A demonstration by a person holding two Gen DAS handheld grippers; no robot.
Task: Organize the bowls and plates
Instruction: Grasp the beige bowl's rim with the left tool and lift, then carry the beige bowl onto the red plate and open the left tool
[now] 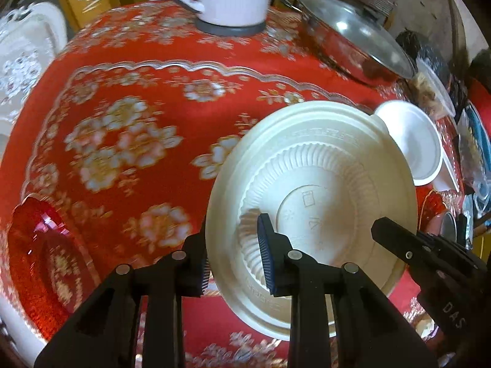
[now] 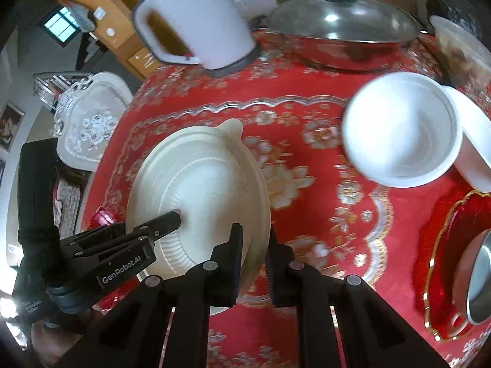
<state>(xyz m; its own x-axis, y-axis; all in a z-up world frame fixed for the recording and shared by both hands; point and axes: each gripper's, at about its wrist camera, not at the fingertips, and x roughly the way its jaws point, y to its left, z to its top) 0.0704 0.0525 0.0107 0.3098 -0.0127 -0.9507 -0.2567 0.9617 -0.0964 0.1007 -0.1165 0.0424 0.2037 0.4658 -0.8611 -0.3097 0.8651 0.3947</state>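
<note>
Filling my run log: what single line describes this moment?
left gripper: shut on cream plate | right gripper: shut on cream plate | plate tilted

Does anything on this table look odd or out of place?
Yes: the cream plate isn't lying flat. It is tilted up on edge above the red tablecloth, gripped at its rim by both the left gripper and right gripper.

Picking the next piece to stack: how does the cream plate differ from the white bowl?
The cream plate is wide, shallow and ribbed; the white bowl is deep and smooth-walled. The cream plate is lifted and tilted on edge, pinched at its rim by the left claw and the right claw; the white bowl rests mouth-up on the red tablecloth, untouched. The plate is yellower. Both look empty.
</note>
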